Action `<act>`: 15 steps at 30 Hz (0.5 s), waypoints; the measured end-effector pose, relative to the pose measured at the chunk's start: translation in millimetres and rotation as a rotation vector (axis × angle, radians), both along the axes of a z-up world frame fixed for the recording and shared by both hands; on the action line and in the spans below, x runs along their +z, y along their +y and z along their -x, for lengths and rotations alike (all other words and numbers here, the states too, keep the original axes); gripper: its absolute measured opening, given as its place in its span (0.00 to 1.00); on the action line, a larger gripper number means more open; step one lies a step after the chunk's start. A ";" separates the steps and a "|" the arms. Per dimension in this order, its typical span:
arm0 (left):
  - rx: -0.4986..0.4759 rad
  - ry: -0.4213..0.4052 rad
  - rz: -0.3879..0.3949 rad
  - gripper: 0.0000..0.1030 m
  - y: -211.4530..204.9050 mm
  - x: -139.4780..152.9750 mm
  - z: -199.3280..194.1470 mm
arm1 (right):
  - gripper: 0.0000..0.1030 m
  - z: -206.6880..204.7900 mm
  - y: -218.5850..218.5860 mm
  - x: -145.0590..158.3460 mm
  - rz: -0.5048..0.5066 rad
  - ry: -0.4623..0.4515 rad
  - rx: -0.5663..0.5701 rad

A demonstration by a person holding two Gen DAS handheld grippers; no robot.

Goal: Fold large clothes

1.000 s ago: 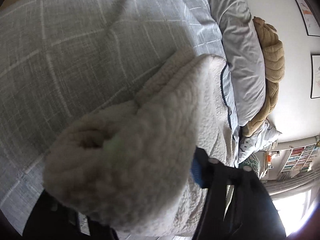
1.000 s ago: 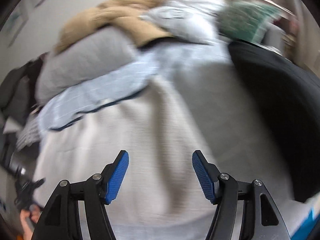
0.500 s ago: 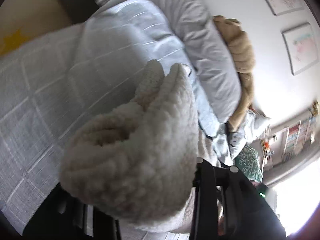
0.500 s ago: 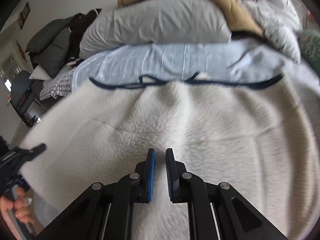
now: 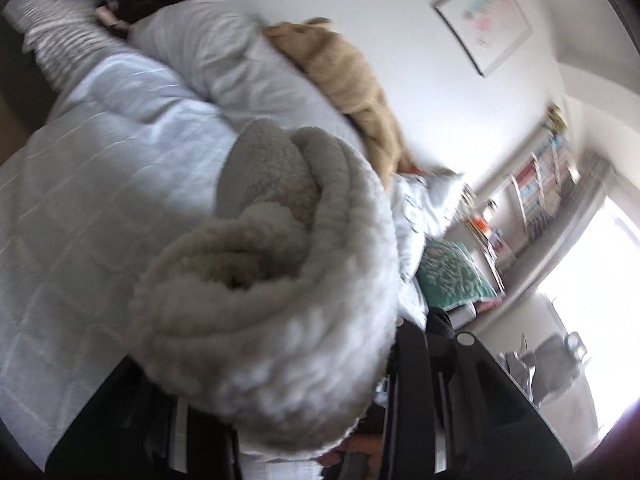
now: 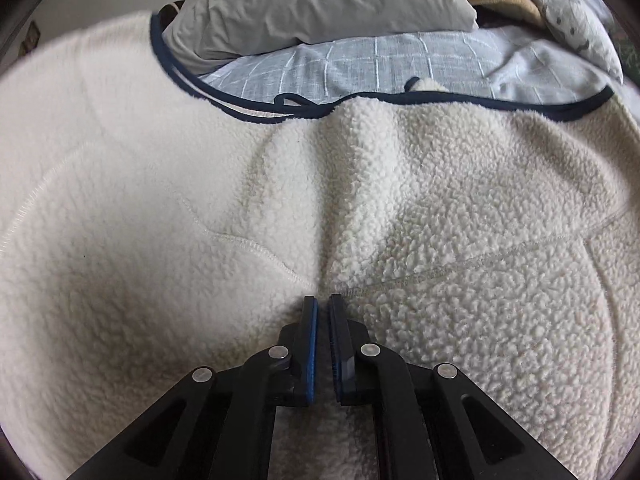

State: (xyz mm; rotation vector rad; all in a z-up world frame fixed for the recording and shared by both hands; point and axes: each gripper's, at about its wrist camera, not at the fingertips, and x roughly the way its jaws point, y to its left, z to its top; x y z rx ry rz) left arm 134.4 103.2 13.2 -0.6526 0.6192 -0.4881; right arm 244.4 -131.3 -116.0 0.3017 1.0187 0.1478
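A cream fleece garment [image 6: 440, 208] with dark navy trim lies spread over the bed in the right wrist view. My right gripper [image 6: 323, 304] is shut, pinching a raised fold of the fleece at its tips. In the left wrist view a thick bunch of the same fleece [image 5: 280, 312] fills the middle and hides my left gripper's tips [image 5: 264, 380]. Only its black arms show at the bottom, closed around the bunch, which is lifted above the bed.
The bed has a light grey checked cover [image 5: 80, 208], grey pillows [image 6: 320, 0] and a tan plush blanket [image 5: 352, 76] at the head. A teal patterned cushion [image 5: 452, 276], bookshelves and a bright window [image 5: 592, 288] lie to the right. Framed pictures hang on the wall.
My right gripper closed from wide open onto a fold of the fleece. My left gripper lifted and swung its fleece bunch toward the pillows and the wall.
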 end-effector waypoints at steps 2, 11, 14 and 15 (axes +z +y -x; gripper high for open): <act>-0.033 -0.020 -0.014 0.35 -21.1 4.9 2.2 | 0.08 -0.4 -7.3 -0.3 -0.050 0.007 -0.006; -0.152 -0.066 -0.133 0.37 -110.1 1.9 7.6 | 0.19 14.5 -61.0 38.8 -0.288 0.003 -0.004; -0.188 -0.054 -0.172 0.37 -128.5 -7.0 7.0 | 0.29 29.7 -94.1 51.7 -0.268 -0.025 -0.053; -0.204 -0.052 -0.190 0.37 -134.3 -10.2 8.7 | 0.33 34.8 -107.1 54.2 -0.283 -0.031 -0.074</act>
